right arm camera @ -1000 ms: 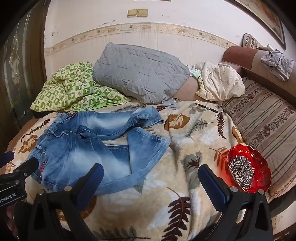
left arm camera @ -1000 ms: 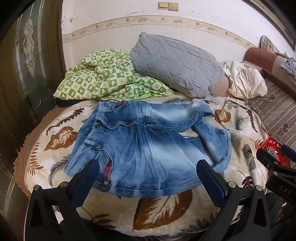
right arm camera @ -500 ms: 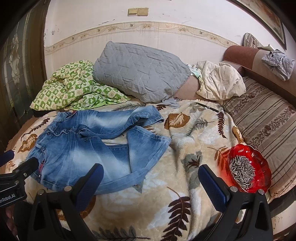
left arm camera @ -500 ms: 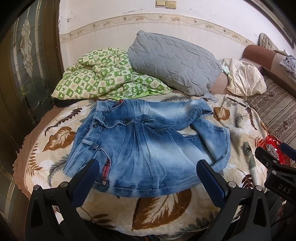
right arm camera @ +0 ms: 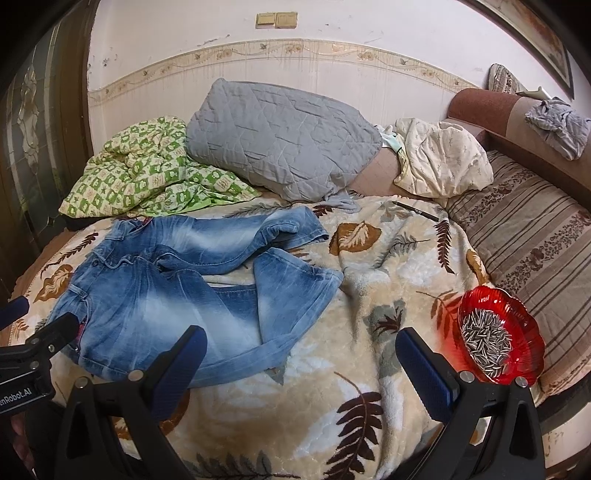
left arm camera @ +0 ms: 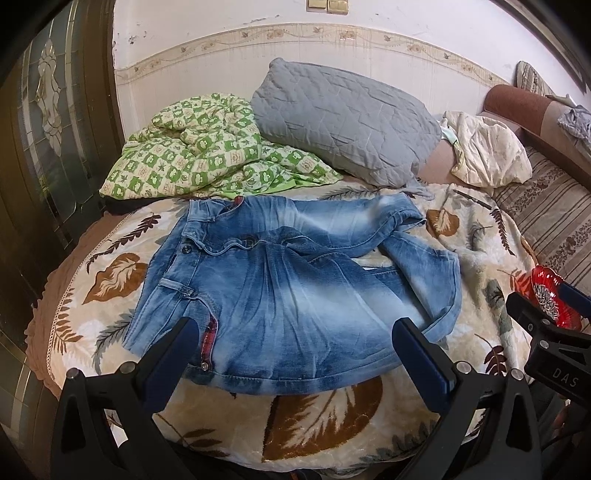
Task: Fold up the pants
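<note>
My left tongs (left arm camera: 295, 347) gape empty over the near edge of the jeans (left arm camera: 280, 291). My right tongs (right arm camera: 301, 356) hang open too, the jeans ahead-left, apparently half-folded, and a red dish (right arm camera: 513, 314) just right

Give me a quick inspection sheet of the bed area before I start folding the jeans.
Surface: leaf-print blanket over the bed, rumpled.
Job's things: jeans lying crumpled, waistband to the left, legs bent back, not folded.
Clutter: red dish of seeds at the right edge; green quilt, grey pillow, cream bundle and a pen behind.
Grippers: left gripper open, over the jeans' near hem; right gripper open, over bare blanket, holding nothing.
Cables: nothing seen.
Surroundings: wall with switches, glazed door left, brown headboard right.
</note>
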`<state>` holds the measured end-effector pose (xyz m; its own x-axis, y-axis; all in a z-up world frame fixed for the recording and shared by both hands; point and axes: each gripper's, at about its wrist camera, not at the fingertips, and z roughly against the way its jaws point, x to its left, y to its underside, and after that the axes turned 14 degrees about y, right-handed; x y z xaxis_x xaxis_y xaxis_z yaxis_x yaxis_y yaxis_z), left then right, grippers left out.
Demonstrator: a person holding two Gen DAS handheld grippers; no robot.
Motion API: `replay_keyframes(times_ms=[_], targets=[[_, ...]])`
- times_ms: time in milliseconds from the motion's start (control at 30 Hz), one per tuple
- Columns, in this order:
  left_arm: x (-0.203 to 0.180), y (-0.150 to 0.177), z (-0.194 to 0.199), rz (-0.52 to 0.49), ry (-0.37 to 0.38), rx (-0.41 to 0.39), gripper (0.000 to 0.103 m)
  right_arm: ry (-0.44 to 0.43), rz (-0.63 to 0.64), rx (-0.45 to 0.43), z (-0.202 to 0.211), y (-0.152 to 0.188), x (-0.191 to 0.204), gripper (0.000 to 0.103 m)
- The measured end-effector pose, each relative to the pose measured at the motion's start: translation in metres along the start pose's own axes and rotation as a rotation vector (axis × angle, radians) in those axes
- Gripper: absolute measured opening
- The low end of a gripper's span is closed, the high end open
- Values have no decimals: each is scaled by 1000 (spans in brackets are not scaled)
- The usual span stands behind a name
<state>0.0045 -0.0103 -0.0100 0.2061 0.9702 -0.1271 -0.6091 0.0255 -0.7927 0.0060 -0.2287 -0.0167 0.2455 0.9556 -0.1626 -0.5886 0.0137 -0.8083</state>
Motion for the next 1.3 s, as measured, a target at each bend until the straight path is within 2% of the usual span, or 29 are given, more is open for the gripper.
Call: replay_keyframes(times_ms=[100, 433, 500, 600, 767, 867, 900, 1000, 1133, 1267, 1300], targets=[[1, -1, -7, -7, -9, 31, 103, -2, 3, 3, -6, 0, 0, 103], [4, -4, -17, -43, -38, 57, 103, 19, -18, 19, -19, -7, -6, 103], [4, -10, -24, -60, -29, 39, 103, 6, -13, 25, -23, -9, -4, 103], [0, -26, -47, -150, -4, 45, 103, -60, -17, 69, -42, -19, -2, 103], [-18, -54, -115, -407, 67, 138, 103, -308, -131, 189, -110, -52, -21, 103], [-32, -65, -169, -485, 115, 245, 103, -374, -143, 260, -153, -73, -26, 103], [-33, -61, -180, -470, 153, 280, 103, -374, -149, 284, -170, -80, -28, 103], [-39, -70, -214, -451, 195, 305, 103, -360, -168, 320, -212, -102, -34, 103], [-39, -87, -248, -361, 262, 308, 103, -379, -206, 416, -266, -121, -41, 103], [-47, -87, -278, -367, 231, 309, 103, -415, -202, 487, -315, -142, -32, 101], [-47, -87, -283, -373, 237, 315, 103, -412, -175, 508, -325, -145, -26, 93]])
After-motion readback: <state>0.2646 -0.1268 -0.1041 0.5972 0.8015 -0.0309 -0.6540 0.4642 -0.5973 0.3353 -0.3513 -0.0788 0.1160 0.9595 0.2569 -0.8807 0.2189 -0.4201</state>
